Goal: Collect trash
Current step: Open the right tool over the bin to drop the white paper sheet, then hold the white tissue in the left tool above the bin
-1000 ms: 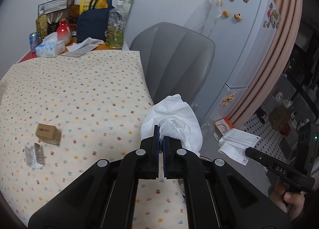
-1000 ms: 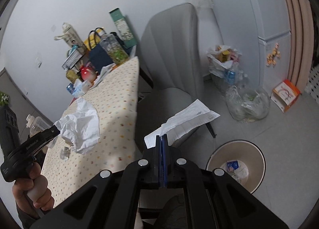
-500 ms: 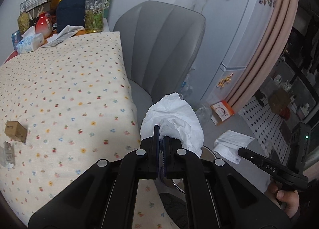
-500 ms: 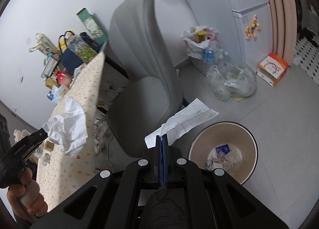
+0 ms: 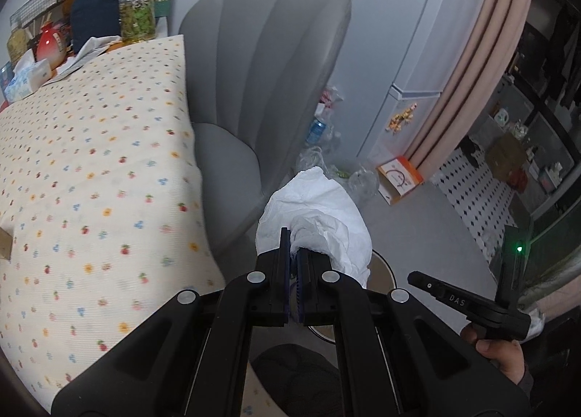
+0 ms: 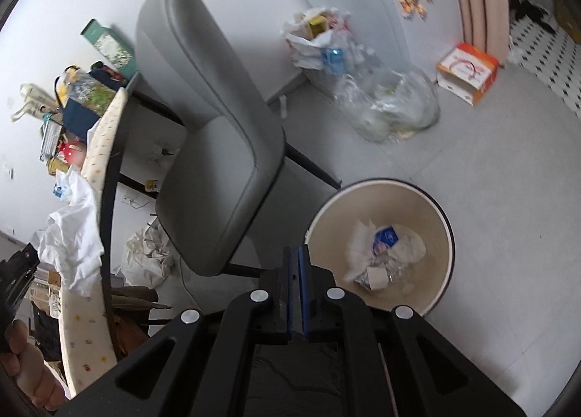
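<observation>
My left gripper [image 5: 293, 246] is shut on a crumpled white tissue [image 5: 319, 213] and holds it in the air past the table's right edge, above the floor; the tissue also shows in the right wrist view [image 6: 72, 246]. My right gripper [image 6: 297, 264] has its jaws a narrow gap apart and holds nothing. It hangs just left of a round beige trash bin [image 6: 441, 213] on the floor, which holds crumpled paper and wrappers. The bin's rim peeks out under the tissue in the left wrist view [image 5: 386, 268].
A grey chair [image 6: 218, 148] stands between the dotted-cloth table [image 5: 90, 170] and the bin. Clear bags of bottles [image 6: 385, 104] and an orange box [image 6: 468, 68] sit by the fridge [image 5: 417, 35]. Clutter fills the table's far end [image 5: 90, 10].
The receipt that my right gripper held is gone from its jaws, which stand slightly apart. Both grippers have swung toward the bin, the left one carrying the tissue off the table.
</observation>
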The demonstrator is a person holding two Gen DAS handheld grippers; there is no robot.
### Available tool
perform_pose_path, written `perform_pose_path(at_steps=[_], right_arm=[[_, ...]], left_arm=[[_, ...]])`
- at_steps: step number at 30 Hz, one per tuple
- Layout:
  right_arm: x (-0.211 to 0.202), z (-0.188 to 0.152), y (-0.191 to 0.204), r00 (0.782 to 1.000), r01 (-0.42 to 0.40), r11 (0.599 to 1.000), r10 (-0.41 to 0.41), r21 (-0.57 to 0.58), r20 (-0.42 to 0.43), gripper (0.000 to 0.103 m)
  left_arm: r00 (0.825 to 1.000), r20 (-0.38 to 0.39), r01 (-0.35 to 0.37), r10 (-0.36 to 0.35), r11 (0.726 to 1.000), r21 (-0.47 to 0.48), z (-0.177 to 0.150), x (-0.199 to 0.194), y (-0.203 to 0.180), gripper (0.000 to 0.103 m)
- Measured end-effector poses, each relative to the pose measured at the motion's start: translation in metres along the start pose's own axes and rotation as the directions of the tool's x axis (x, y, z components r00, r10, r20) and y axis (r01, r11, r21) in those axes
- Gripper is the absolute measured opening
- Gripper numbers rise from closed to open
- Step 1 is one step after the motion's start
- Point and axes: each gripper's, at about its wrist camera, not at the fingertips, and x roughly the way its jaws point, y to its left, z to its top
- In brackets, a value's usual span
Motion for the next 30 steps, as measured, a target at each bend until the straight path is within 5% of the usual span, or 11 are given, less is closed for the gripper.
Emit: perform_pose_path(at_steps=[2, 3, 18, 30], right_arm=[[-0.002, -0.001, -0.008, 1.0, 0.009, 1.0, -0.009, 0.012, 0.008, 0.041], [-0.006, -0.002, -0.012, 0.999, 0.02, 1.0, -0.02, 0.013, 0.026, 0.043], [-0.086, 0.003, -0.067, 0.983, 0.055, 0.995, -0.069, 0.089, 0.168, 0.048], [-0.109, -0.003, -0.1, 0.973, 0.076, 0.987, -0.105, 0.145, 0.204, 0.05]], left_arm=[[1.0, -0.012, 0.005, -0.005, 1.0, 0.012, -0.001, 0.005, -0.007, 0.003], [1.0, -0.019, 0.009, -0.009, 1.0, 0.019, -0.001, 0.008, -0.01, 0.003], [0.988, -0.12, 0.115, -0.097, 0.982, 0.152, -0.008, 0.056, -0.098, 0.004], [0.978, -0.194, 0.123, -0.084, 0.972, 0.202, -0.024, 0.091, -0.133, 0.003]])
